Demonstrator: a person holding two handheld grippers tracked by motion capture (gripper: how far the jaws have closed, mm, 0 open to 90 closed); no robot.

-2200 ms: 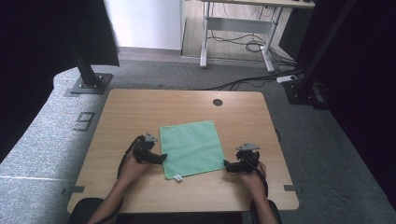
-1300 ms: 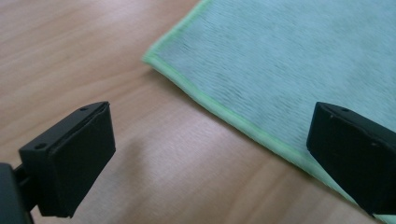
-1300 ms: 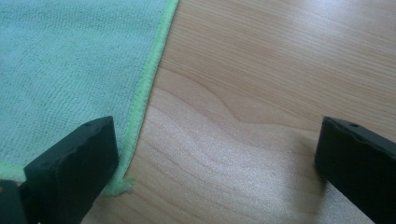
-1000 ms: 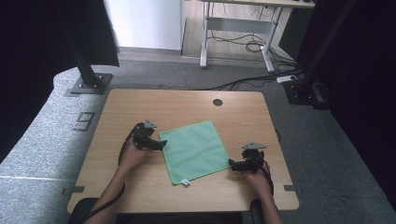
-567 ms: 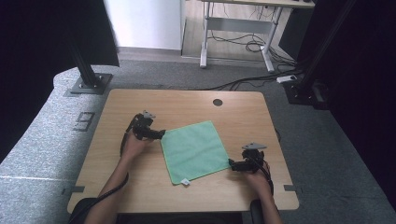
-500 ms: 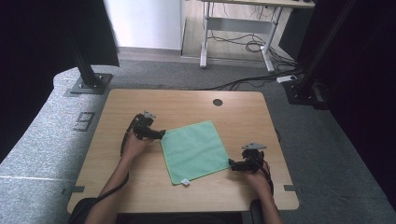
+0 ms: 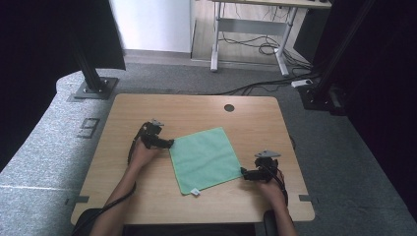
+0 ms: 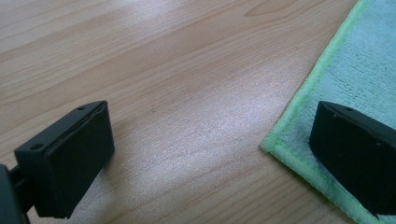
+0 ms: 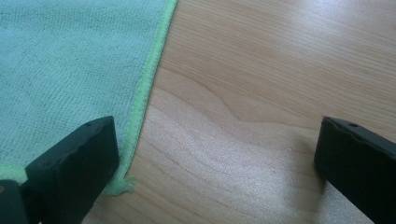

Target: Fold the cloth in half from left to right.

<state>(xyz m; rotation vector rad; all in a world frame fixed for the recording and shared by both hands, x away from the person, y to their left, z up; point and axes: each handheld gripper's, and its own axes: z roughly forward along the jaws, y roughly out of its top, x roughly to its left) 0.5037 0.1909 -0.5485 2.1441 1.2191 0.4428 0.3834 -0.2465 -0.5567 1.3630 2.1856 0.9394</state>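
A green cloth (image 7: 205, 159) is spread flat at the middle of a wooden table (image 7: 123, 113). The left gripper (image 7: 168, 144) is held at the cloth's far left corner, jaws spread wide, one jaw over that corner. The right gripper (image 7: 244, 173) is held at the near right corner, jaws likewise spread apart.

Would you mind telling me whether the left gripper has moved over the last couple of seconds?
Yes. In the high view the left gripper has travelled away from the person, toward the round hole in the table, and now sits at the green cloth's far left corner.
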